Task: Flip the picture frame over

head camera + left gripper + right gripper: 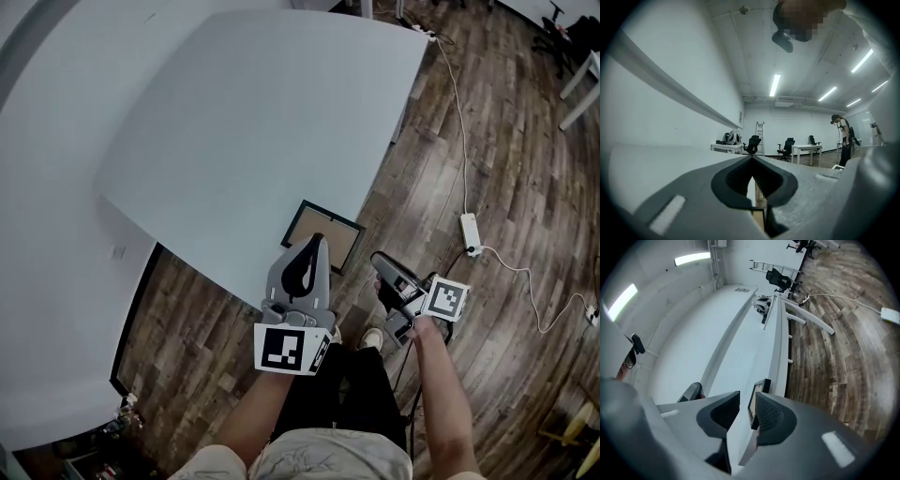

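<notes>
- Picture frame (326,223) lies flat at near edge of tabletop (244,141). Tan panel up, thin dark rectangular border. Front or back? Can't tell, so flip prob. not yet done.
- Left hand-held gripper (318,240): jaws together, empty, tips over frame.
- Right hand-held gripper (379,260): jaws partway apart, gripping nothing, just off tabletop edge beside frame.
- Tabletop smooth, matte, pale.

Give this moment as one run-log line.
picture frame flat at table edge | left hand-held gripper shut | right hand-held gripper open
</notes>
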`<state>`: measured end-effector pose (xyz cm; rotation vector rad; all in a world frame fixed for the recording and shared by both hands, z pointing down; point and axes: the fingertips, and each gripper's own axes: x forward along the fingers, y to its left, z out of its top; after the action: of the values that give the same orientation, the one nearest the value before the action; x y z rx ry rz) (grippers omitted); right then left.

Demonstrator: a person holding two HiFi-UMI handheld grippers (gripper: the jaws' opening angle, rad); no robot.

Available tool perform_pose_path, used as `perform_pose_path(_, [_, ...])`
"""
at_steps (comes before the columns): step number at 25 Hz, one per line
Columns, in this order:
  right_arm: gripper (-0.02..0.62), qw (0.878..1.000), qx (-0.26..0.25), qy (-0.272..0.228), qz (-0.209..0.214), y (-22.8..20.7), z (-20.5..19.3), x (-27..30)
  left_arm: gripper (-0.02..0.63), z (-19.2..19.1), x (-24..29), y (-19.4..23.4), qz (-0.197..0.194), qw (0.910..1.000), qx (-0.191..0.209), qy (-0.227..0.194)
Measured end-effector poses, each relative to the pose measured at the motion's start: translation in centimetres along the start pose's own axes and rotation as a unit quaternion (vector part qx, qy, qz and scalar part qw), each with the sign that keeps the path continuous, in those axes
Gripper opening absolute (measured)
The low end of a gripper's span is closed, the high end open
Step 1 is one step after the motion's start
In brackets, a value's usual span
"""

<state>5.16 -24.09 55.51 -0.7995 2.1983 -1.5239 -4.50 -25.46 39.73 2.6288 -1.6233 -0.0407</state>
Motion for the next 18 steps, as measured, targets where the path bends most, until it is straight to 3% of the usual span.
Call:
perform_pose_path(10, [0.183,0.997,0.065,0.012,0.039,-3.7,-2.1,3.1,0.002,-2.0,0.1,0.5,-0.008,0.9999,-0.009,0.012])
perform_pose_path(18, [0.183,0.992,0.106,-0.004,0.071,-4.1,-2.1,4.5,0.001,-3.7,0.8,1.7,0.003,0.9996,-0.015,0.025])
